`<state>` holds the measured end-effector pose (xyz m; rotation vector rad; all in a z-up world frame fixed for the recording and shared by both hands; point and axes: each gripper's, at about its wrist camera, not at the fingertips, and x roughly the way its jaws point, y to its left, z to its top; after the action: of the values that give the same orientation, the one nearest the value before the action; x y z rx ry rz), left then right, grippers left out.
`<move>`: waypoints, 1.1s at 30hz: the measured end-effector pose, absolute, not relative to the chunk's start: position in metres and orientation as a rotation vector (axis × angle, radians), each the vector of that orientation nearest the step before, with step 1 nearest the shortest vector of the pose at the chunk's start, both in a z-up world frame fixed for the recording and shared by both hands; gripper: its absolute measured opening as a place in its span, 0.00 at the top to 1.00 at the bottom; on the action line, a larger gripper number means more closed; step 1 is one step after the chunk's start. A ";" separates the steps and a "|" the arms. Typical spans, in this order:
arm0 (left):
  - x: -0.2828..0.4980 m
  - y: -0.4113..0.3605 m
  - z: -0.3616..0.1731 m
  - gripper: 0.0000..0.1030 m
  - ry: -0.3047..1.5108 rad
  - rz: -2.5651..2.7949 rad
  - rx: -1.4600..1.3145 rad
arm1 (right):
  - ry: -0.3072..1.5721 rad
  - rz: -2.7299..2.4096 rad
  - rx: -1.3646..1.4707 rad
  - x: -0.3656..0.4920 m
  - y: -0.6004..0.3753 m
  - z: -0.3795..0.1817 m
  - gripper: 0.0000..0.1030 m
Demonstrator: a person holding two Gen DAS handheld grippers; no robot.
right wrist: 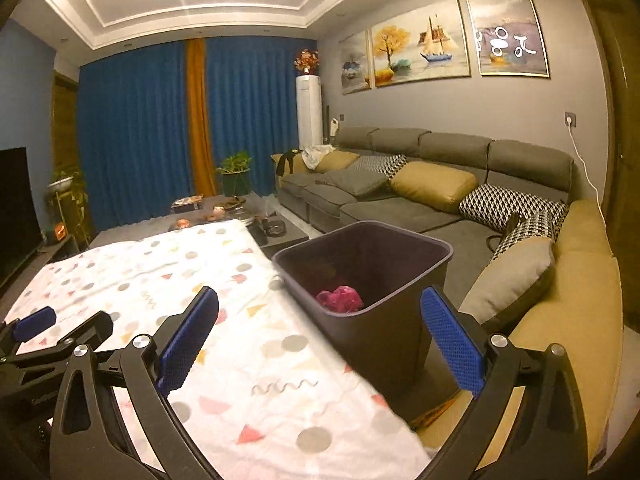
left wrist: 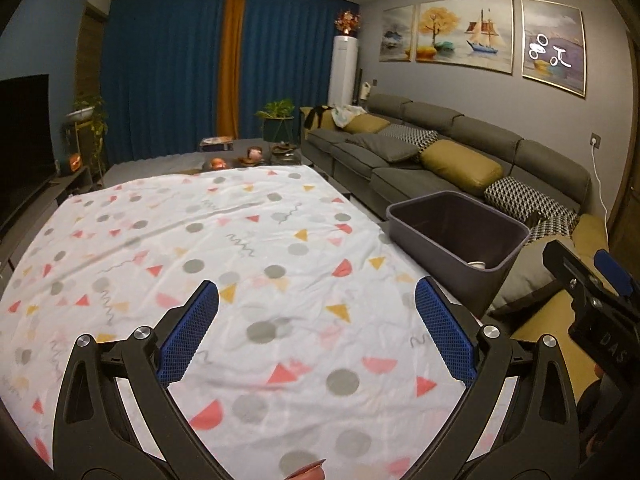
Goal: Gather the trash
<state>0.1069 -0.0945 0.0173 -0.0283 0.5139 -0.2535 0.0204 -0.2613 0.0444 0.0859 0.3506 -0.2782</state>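
Note:
A dark grey bin [right wrist: 384, 312] stands to the right of the table, which is covered with a white patterned cloth [right wrist: 200, 280]. Crumpled pink trash [right wrist: 340, 299] lies inside the bin. In the left wrist view the bin [left wrist: 460, 240] is at the right edge of the cloth [left wrist: 240, 260], with something pale at its bottom [left wrist: 476, 265]. My left gripper [left wrist: 316, 328] is open and empty above the cloth. My right gripper [right wrist: 320, 340] is open and empty above the table's right edge, close to the bin.
A grey sofa [right wrist: 400, 208] with yellow and patterned cushions runs along the right wall behind the bin. A dark coffee table [left wrist: 248, 156] with small items stands beyond the covered table. A television [left wrist: 24, 136] is at the left. A brownish object [left wrist: 308, 474] shows at the bottom edge.

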 end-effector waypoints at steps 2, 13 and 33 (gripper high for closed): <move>0.097 -0.089 0.019 0.06 0.507 -0.247 -0.029 | 0.352 -0.274 0.074 0.014 -0.253 0.045 0.05; 0.071 -0.066 0.021 0.06 0.502 -0.231 -0.042 | 0.347 -0.260 0.062 -0.011 -0.229 0.045 0.05; 0.064 -0.059 0.023 0.06 0.499 -0.230 -0.059 | 0.350 -0.258 0.059 -0.016 -0.220 0.044 0.05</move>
<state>0.0640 -0.0590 0.0232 -0.0585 0.4991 -0.2305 -0.0155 -0.2197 0.0438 0.0591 0.3500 -0.2583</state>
